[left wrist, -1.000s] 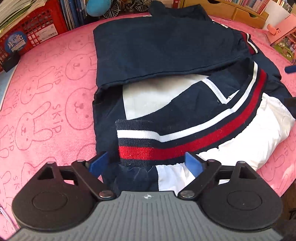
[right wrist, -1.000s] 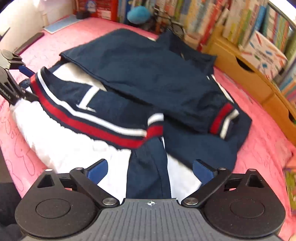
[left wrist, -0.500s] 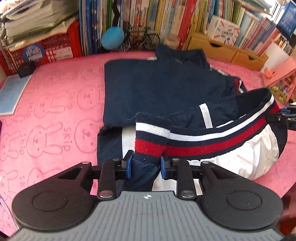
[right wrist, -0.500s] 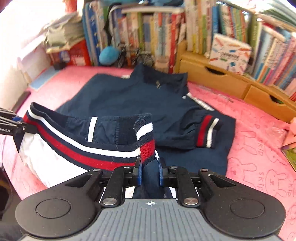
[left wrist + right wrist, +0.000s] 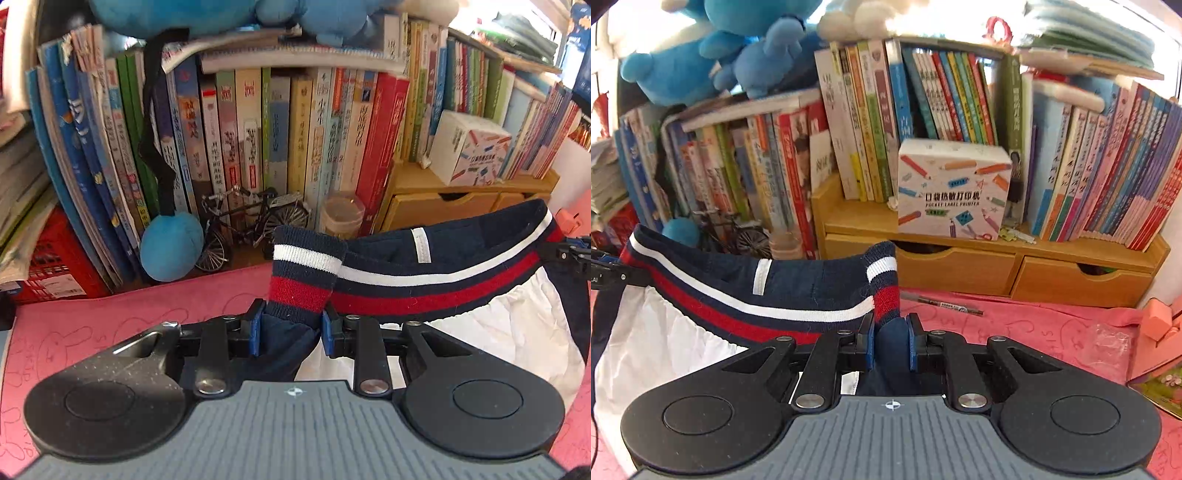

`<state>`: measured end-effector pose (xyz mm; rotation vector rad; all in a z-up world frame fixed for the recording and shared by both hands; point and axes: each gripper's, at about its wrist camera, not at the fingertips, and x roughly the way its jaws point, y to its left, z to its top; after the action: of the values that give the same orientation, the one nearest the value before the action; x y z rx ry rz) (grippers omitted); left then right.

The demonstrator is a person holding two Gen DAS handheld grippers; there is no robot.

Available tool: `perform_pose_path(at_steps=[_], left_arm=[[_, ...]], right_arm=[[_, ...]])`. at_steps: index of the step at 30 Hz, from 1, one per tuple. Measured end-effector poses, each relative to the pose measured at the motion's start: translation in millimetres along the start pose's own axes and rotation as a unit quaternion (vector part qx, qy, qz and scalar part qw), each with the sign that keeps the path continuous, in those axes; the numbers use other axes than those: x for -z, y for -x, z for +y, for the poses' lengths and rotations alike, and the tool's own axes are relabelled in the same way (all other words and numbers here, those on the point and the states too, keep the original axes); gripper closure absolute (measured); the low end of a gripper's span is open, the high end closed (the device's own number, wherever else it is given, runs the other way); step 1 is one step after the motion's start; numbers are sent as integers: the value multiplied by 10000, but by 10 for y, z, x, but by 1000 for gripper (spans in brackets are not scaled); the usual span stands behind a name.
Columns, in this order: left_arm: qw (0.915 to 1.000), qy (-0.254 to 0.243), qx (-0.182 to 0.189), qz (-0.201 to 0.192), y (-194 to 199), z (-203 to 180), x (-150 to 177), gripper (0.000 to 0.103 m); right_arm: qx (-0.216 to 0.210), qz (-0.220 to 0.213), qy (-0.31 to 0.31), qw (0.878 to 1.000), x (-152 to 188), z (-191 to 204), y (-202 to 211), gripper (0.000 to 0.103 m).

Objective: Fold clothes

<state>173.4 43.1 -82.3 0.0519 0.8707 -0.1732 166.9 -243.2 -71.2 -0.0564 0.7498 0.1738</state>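
A navy jacket with a white lining and a red-and-white striped hem [image 5: 436, 284] hangs lifted between both grippers. My left gripper [image 5: 291, 328] is shut on the hem's left corner, beside a striped cuff [image 5: 303, 269]. In the right wrist view my right gripper [image 5: 891, 345] is shut on the hem's other corner [image 5: 882, 291], and the hem band [image 5: 750, 306] stretches away to the left, where the other gripper's tip [image 5: 613, 275] shows. The right gripper's tip [image 5: 572, 254] appears at the right edge of the left wrist view. The rest of the jacket is hidden below.
A pink bunny-print towel [image 5: 92, 325] covers the table. Books [image 5: 258, 147] line the back, with a toy bicycle [image 5: 251, 225], a blue plush ball [image 5: 171, 247] and a red crate [image 5: 44, 273]. A wooden drawer unit [image 5: 997, 269] carries a white box [image 5: 953, 188]; a pen [image 5: 942, 304] lies before it.
Both grippers went from open to shut on the striped hem's corners, then lifted it and tilted up, so the views now face the bookshelf instead of the table.
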Motion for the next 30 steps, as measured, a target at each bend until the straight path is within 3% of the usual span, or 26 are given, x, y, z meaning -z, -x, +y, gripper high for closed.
perform_pose_path(at_steps=[4,6,8,9,10,11,12,13,16,18,20,23,27,29,30], left_arm=[[9989,-142,-231,373,-478,17,103,74],[9983,-140,-268,506,-633,67,163,67],[9975,-188,-358,585,-736,105,210,55],[9968,-221,-446,619,-777,121,226,39],[9955,-227,-638,656,-808,146,223,16],[9940,-224,-813,696,-832,173,216,9],[9933,-163,-863,753,-807,214,187,6],[9933,-65,-857,769,-742,254,151,7],[9953,-80,-793,552,-377,297,132,7],[9968,-390,-603,365,-62,239,216,7],[9939,-989,-371,321,206,104,349,7],[9774,-2069,-129,407,483,-179,739,7],[9437,-3283,134,387,653,-543,1397,7],[9230,-3826,303,298,594,-687,1660,9],[9135,-4040,371,310,534,-739,1738,11]], right_arm=[[35,464,66,9989,141,-32,-519,85],[25,623,18,9981,222,-68,-673,85],[-43,798,6,9968,292,-98,-844,82],[-79,883,20,9961,324,-108,-925,79],[-115,969,35,9952,355,-118,-1007,71],[-112,980,-46,9951,349,-138,-1044,66],[-55,1001,-119,9949,318,-156,-1039,52],[-10,972,-48,9953,275,-157,-952,38],[-121,504,620,9967,229,-68,-484,18],[-368,341,1442,9883,320,113,-123,15],[-750,584,2301,9685,534,353,180,16],[-1357,934,3028,9387,887,713,624,21],[-1517,856,3542,9188,1194,1168,738,24],[-1591,799,3753,9096,1324,1366,731,33],[-1628,771,3858,9048,1389,1465,728,48]])
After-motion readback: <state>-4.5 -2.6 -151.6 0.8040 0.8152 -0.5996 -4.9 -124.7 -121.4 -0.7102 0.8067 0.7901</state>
